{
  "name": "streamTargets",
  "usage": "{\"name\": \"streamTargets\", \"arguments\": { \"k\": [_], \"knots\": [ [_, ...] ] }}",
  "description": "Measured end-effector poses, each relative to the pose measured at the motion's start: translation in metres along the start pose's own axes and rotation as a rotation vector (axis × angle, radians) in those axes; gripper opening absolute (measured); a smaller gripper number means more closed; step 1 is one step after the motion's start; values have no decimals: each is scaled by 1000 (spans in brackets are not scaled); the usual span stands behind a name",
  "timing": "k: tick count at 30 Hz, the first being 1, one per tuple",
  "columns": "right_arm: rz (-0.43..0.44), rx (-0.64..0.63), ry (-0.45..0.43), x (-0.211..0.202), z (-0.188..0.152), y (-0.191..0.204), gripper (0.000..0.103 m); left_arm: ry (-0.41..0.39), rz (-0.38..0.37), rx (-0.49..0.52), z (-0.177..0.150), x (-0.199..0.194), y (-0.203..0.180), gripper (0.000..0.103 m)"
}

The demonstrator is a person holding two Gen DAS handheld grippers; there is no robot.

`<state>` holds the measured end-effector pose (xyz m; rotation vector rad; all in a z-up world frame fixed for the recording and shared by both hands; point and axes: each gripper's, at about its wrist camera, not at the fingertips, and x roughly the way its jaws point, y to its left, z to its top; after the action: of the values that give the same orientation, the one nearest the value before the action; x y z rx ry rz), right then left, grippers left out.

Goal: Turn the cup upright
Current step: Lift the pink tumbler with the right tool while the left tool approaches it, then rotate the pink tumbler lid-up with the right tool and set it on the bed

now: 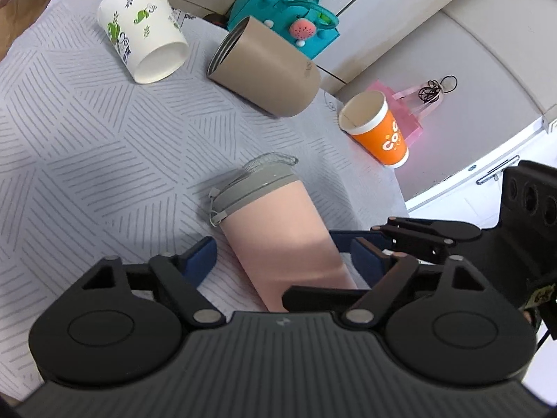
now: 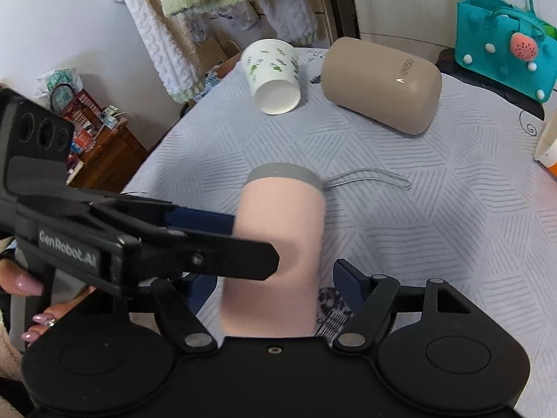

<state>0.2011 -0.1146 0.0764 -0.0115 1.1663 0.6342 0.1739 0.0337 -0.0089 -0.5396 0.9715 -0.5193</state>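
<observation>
A pink tumbler (image 1: 282, 240) with a grey lid and a thin strap lies on its side on the patterned cloth; it also shows in the right wrist view (image 2: 278, 244). My left gripper (image 1: 282, 257) is open, with a blue pad on each side of the tumbler's body, apart from it. My right gripper (image 2: 271, 289) is open, its pads either side of the tumbler's lower end. The left gripper's body (image 2: 139, 244) crosses the right wrist view and reaches the tumbler from the left. The right gripper's body (image 1: 522, 216) shows at the right edge of the left wrist view.
A white paper cup (image 1: 146, 31) lies on its side at the back, and also shows in the right wrist view (image 2: 275, 76). A beige tumbler (image 1: 268, 73) lies beside it. An orange paper cup (image 1: 376, 129) stands upright by the table's right edge. A teal bag (image 1: 285, 10) and a pink bag (image 1: 403, 111) stand behind.
</observation>
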Motion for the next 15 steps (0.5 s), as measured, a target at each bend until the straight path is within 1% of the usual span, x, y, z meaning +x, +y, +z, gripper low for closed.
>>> {"name": "streamTargets", "arguments": {
  "k": [1,6,9,11,15],
  "knots": [
    [4,-1,1,1,1,-1,78,4,-2,-3,0,1,2,76],
    [13,-17,7,3,-1,-2,77,17,-25,-16,0,4,3,75],
    [33,-18,13,5,-5,-2,70,24,-30,-24,-1,8,2,75],
    [29,-29,4,4,-7,-1,70,32,-34,-27,-2,11,1,76],
    [25,-33,-14,1,-11,-3,70,23,-18,17,-3,16,-7,77]
  ]
}}
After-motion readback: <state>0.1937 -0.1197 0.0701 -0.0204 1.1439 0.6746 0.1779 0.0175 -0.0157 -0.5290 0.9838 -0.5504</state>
